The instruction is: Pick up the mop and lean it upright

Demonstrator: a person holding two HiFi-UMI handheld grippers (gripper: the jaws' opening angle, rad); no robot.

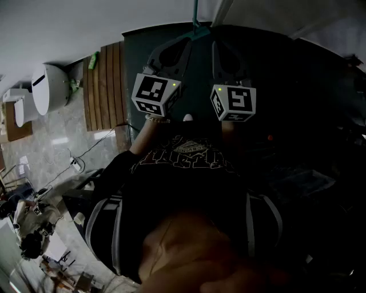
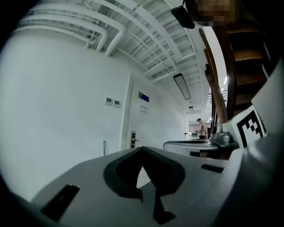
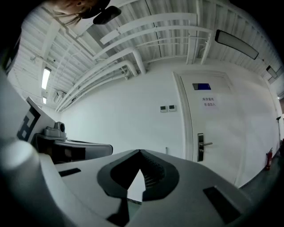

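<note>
Held level, side by side before the chest: 2 grippers, left gripper (image 1: pixel 184 41) and right gripper (image 1: pixel 220 46). Fingers of each pressed together on nothing, with only white wall (image 2: pixel 57 111) showing through the gap. Closed door (image 3: pixel 213 142) ahead, corridor (image 2: pixel 195 128) open beyond, pale floor (image 1: pixel 57 143) free at left. Cannot tell the mop for sure: thin teal rod (image 1: pixel 194 14) at the top edge, just past both tips.

head view: dim, right half almost black, light only on the pale floor (image 1: pixel 57 143) at left
gripper views: bright and even, white wall (image 2: pixel 57 102) without glare
source: lit ceiling strip (image 3: pixel 45 77)
edges: strong fisheye bending, black corners
focus: left gripper (image 2: pixel 142 150) and right gripper (image 3: pixel 140 153) soft, close to lens
</note>
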